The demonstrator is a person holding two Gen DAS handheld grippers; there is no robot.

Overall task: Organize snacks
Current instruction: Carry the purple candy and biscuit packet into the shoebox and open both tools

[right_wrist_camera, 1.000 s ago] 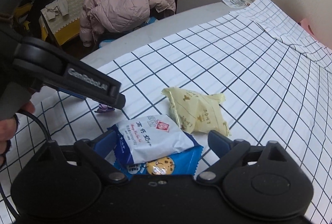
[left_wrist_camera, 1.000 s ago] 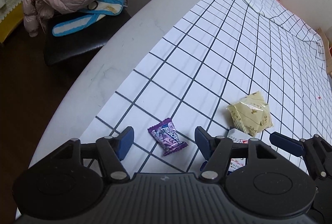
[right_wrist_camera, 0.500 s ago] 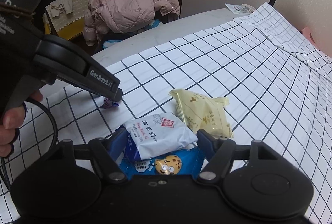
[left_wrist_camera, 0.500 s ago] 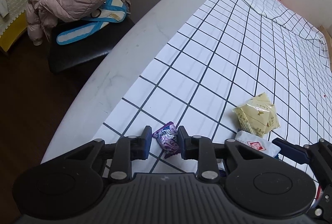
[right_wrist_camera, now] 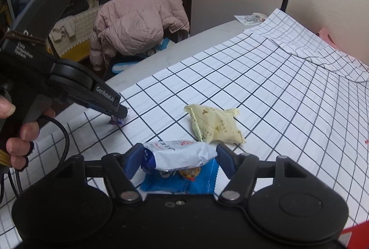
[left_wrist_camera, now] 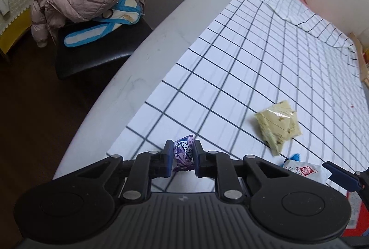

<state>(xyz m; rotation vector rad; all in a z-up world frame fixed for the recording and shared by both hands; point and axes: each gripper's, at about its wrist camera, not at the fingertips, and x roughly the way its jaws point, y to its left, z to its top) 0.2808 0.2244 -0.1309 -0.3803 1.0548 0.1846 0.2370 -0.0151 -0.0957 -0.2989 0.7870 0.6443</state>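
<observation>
While pinched between both pads of the left claw [left_wrist_camera: 182, 155], small purple crinkled candy wrapper [left_wrist_camera: 183, 153], low over the near edge of the white black-gridded sheet [left_wrist_camera: 242, 69] on the pale tabletop [left_wrist_camera: 147, 60]. Right claw [right_wrist_camera: 178, 160] clenched on a white pillow-shaped snack packet with a red emblem [right_wrist_camera: 178, 154], held directly between its pads; flat blue foil cookie packet with a cartoon face [right_wrist_camera: 182, 182] just under and behind that one, whether also gripped cannot be told. Pale yellow crumpled plastic snack bag [right_wrist_camera: 215, 126] lying loose ahead and slightly right of the right claw, ahead and well right of the left one. Red box corner [right_wrist_camera: 355, 235] at the far lower right, possibly the destination.

Judged early in the sorting: two grasps made, nothing visibly put away, yellow bag untouched.

Against a second ago: left claw then wide open around the candy, now closed on it; right claw then straddling the white packet loosely, now squeezing it, packet bulged and raised.
</observation>
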